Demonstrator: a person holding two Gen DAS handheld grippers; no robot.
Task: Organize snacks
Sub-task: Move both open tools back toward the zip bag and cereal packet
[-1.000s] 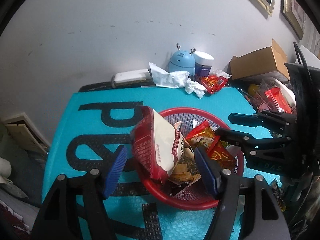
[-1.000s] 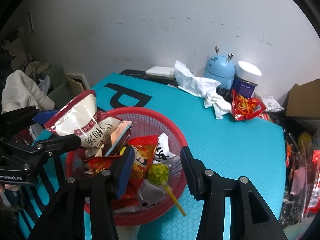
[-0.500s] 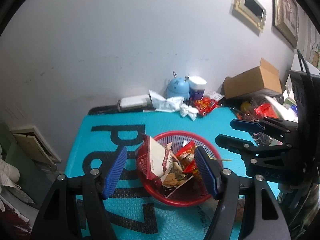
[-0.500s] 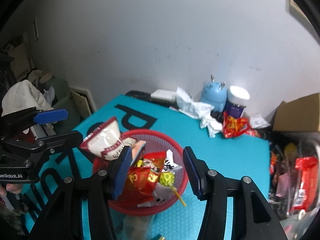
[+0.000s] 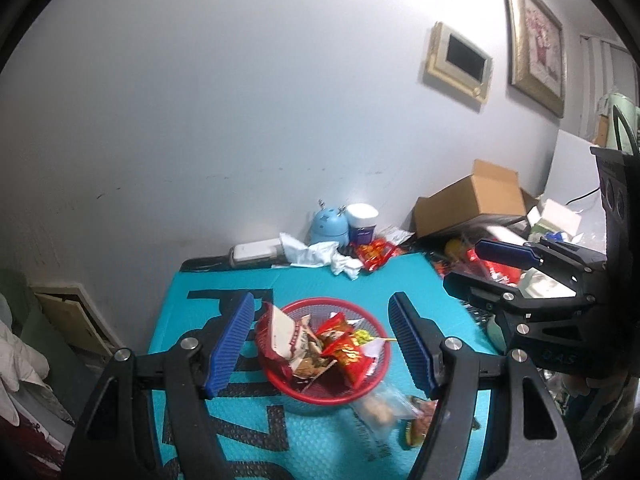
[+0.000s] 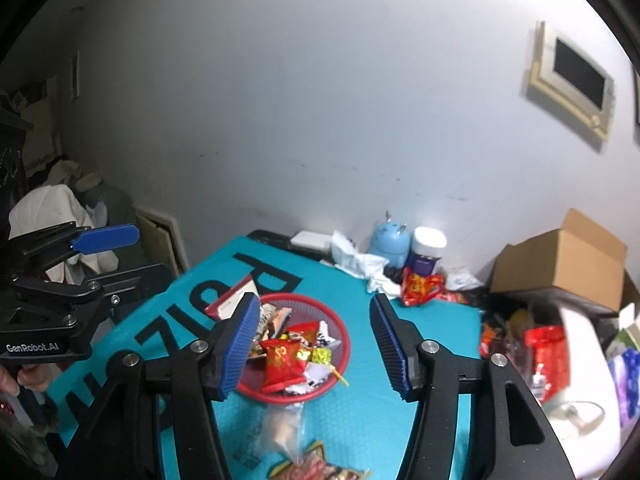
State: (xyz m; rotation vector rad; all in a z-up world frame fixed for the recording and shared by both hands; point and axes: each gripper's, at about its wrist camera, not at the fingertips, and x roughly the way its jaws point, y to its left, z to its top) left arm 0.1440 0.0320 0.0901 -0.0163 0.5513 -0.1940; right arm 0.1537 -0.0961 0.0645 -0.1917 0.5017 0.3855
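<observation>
Both grippers hang wide open and empty above the red basket (image 5: 320,394) mid-mat, the clear bag (image 6: 282,426) lying just off its near rim, closer to the right gripper (image 6: 310,346) than the left gripper (image 5: 320,346).

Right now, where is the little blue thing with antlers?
The blue antlered gadget stands at the table's far edge against the wall, beside the white-lidded jar, behind the crumpled tissue.

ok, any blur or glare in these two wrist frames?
Left wrist: mostly sharp, red basket legible, slight smear on the clear bag below it; glare spot on the white-lidded jar. Right wrist: motion blur throughout, worst at the right-edge clutter; heavy fisheye bending in both.
</observation>
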